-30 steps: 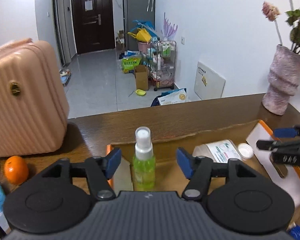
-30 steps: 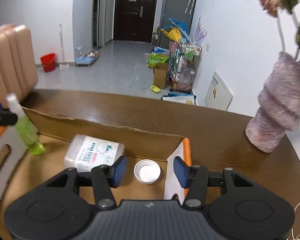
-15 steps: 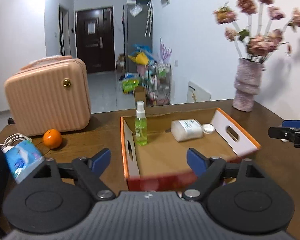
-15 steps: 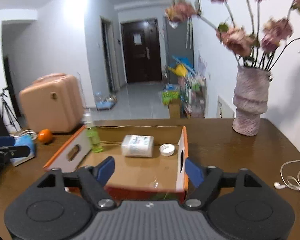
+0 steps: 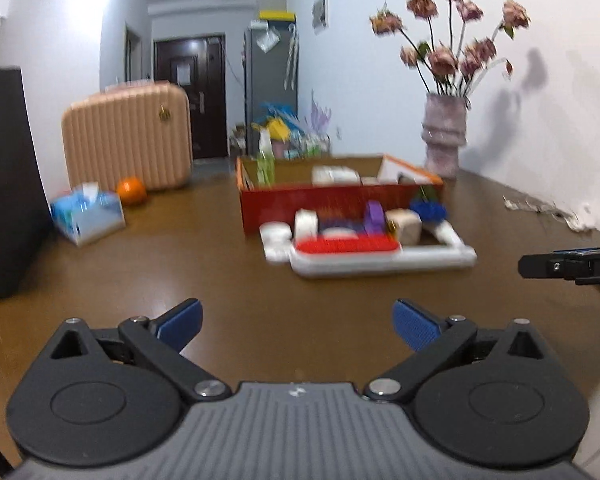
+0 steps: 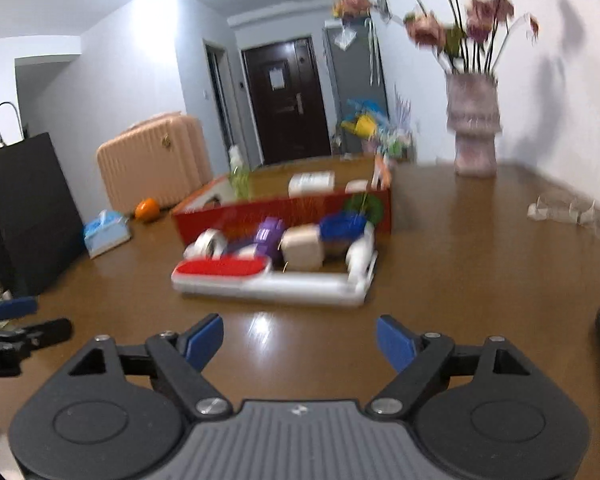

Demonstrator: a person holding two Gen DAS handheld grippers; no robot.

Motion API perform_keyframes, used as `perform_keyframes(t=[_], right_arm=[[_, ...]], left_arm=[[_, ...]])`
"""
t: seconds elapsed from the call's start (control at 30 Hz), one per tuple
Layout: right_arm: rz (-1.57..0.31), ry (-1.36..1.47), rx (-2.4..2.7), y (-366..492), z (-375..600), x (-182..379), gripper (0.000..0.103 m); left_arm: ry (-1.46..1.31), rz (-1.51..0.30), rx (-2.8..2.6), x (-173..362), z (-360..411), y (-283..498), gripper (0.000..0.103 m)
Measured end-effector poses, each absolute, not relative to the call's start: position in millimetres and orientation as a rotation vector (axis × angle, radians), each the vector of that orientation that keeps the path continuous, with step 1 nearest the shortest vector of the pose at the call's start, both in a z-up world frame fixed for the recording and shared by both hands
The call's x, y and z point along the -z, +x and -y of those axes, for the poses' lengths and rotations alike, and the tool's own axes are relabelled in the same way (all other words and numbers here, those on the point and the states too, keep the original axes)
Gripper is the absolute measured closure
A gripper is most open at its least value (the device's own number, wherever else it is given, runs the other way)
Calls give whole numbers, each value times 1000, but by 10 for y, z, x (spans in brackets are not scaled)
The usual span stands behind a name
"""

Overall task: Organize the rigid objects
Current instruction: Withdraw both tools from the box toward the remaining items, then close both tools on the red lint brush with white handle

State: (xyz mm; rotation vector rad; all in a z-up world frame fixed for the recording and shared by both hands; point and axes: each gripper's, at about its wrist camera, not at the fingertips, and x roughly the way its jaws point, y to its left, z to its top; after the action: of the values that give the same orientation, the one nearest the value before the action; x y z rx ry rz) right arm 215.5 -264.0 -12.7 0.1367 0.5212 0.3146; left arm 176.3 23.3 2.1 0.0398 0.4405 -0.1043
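A red cardboard box (image 5: 320, 206) (image 6: 260, 214) stands mid-table and holds a green spray bottle (image 5: 265, 160), a white container (image 5: 334, 176) and a white cap. In front of it lies a white tray (image 5: 380, 258) (image 6: 292, 286) with a red brush (image 5: 346, 245), a purple piece (image 6: 270, 236), a tape roll (image 6: 208, 242) and a blue item (image 6: 342, 224). My left gripper (image 5: 298, 322) is open and empty, well short of the tray. My right gripper (image 6: 300, 338) is open and empty, also short of the tray.
A pink suitcase (image 5: 128, 136), an orange (image 5: 131, 191), a tissue pack (image 5: 88, 214) and a black bag (image 5: 4, 184) stand at the left. A vase of flowers (image 5: 444, 140) stands at the back right. White cables (image 6: 568, 212) lie at the right.
Both grippers have pulled back and away from the box, and their jaws have opened wider. The white tray of items has come into view in front of the box.
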Motion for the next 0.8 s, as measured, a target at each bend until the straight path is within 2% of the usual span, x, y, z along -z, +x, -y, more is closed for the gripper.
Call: perform_keyframes(t=[0.2,0.33,0.47,0.53,0.8], right_arm=[[-530,136,-315,2063,2598,261,25],[-538,183,-308,2170,2661,296,45],[-535,222,-283,2337,2717,353,55],[-543,239,-270,2455,2739,374,64],[-542,298,-215,2944,2840,365,72]], left_arm=[[47,-508,85,60,-207,1781,0],[10,-513,82,69,-212,1836,0],[-25,-544,69,84,-232,2063,0],[-38,-567,68,87,-253,2224,0],[-117,-584,153,4,-311,2980,6]])
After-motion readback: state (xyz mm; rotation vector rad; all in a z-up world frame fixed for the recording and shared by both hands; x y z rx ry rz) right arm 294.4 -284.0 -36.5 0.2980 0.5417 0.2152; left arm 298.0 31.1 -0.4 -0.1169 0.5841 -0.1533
